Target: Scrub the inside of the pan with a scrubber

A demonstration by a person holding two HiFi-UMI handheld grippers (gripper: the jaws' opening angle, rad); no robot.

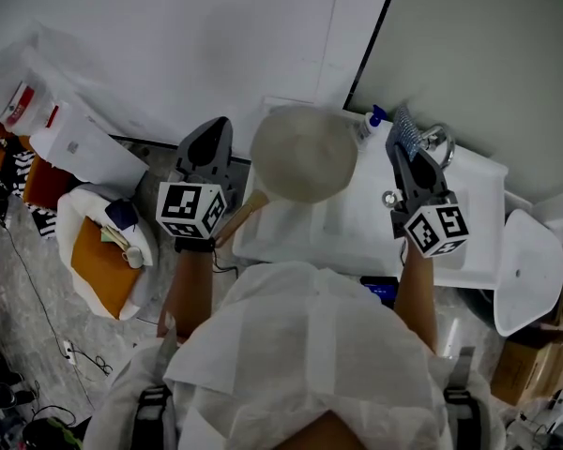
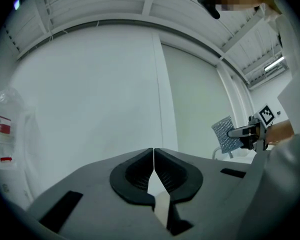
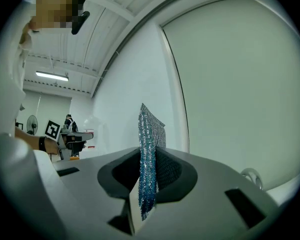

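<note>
A pale round pan (image 1: 305,153) with a wooden handle (image 1: 244,212) rests on the white sink counter (image 1: 357,237) in the head view. My left gripper (image 1: 213,127) is raised left of the pan, its cube above the handle's end. Its jaws (image 2: 153,154) are shut with nothing between them. My right gripper (image 1: 402,150) is raised right of the pan and shut on a glittery blue-silver mesh scrubber (image 3: 149,134). The scrubber (image 1: 405,131) stands upright from the jaws. The left gripper view also catches the scrubber (image 2: 224,135), far off to its right.
A blue-capped bottle (image 1: 373,120) and a metal tap ring (image 1: 438,141) stand at the back of the counter. A white round seat (image 1: 530,270) is at the right. Bags and an orange bundle (image 1: 103,265) lie on the floor at the left. White walls are close ahead.
</note>
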